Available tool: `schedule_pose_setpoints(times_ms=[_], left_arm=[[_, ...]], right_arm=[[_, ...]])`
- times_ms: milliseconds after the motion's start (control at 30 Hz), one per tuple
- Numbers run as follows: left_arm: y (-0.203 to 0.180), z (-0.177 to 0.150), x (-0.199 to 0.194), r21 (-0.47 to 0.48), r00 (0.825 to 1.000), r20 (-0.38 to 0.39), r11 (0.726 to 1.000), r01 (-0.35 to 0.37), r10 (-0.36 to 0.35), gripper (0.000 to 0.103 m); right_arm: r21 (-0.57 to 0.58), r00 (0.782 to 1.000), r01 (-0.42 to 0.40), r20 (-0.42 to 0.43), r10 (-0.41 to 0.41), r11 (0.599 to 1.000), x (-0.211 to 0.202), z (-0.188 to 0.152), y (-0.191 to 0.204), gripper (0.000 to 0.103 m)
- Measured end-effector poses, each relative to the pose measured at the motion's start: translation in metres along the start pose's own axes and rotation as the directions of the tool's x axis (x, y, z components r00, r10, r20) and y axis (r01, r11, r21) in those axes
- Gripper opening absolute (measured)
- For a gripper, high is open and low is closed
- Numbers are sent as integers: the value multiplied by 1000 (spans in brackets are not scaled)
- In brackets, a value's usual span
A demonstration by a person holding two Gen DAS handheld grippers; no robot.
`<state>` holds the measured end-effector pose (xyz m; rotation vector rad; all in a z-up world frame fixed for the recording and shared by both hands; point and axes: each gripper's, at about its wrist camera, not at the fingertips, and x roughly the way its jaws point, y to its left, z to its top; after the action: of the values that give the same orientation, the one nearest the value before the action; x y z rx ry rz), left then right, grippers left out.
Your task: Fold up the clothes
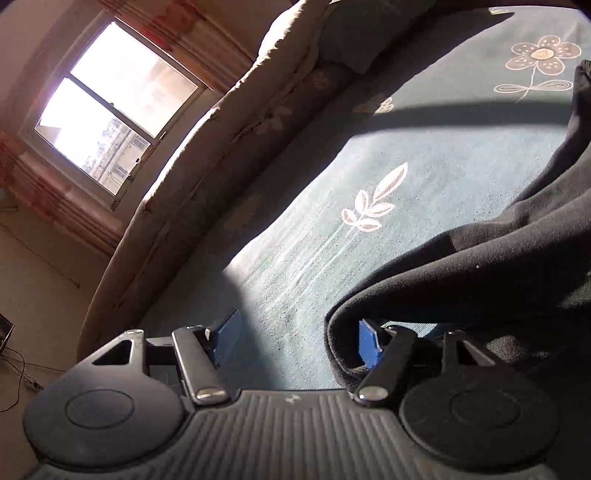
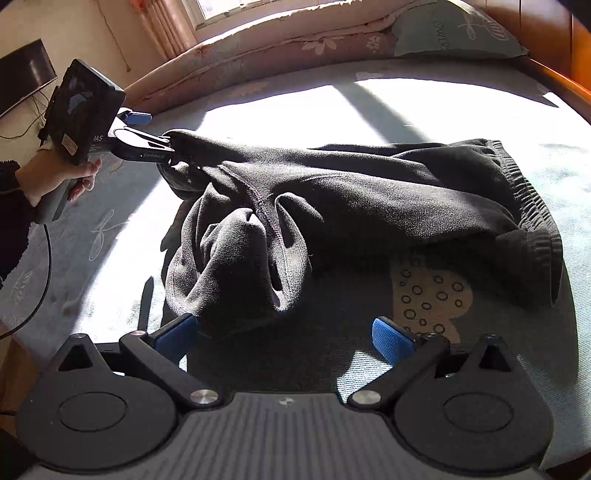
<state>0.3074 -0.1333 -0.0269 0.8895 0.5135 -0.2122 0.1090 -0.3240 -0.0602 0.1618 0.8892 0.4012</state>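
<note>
Home bedroom (bed (image 2: pixel 332 103), pillow (image 2: pixel 454 33))

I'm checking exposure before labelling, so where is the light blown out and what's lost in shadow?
Left wrist view: window glares white; black garment is mostly dark. Right wrist view: sunlit bedsheet washes out behind the garment, whose folds go black; fisheye bends the bed's edges.

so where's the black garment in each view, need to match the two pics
Left wrist view: black garment fills the right side, its edge draped over the gripper's right finger.
Right wrist view: garment lies crumpled across the centre.
Shared landmark: the blue floral bedsheet under it.
</note>
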Motion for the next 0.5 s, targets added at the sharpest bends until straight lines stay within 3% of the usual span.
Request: schedule_pose_setpoints(times_ms=[100,167,300,500], left_arm=[[5,5,19,-42,999,-49,999,-10,8,67],[1,1,25,-63,996,-78,997,43,-48,67],[-7,-22,9,-94,981,-60,979,179,-185,67],[8,-67,-45,-203,942,12,921,332,-336,68]], right_arm=[[6,1000,7,0,-7,1000,-1,1,-2,103],[13,1000,15,-6,-15,1000,0,-1,-5,103],[31,999,27,-20,-26,999,2,-5,-13,103],[43,998,54,-41,-52,998,12,-14,-22,103]])
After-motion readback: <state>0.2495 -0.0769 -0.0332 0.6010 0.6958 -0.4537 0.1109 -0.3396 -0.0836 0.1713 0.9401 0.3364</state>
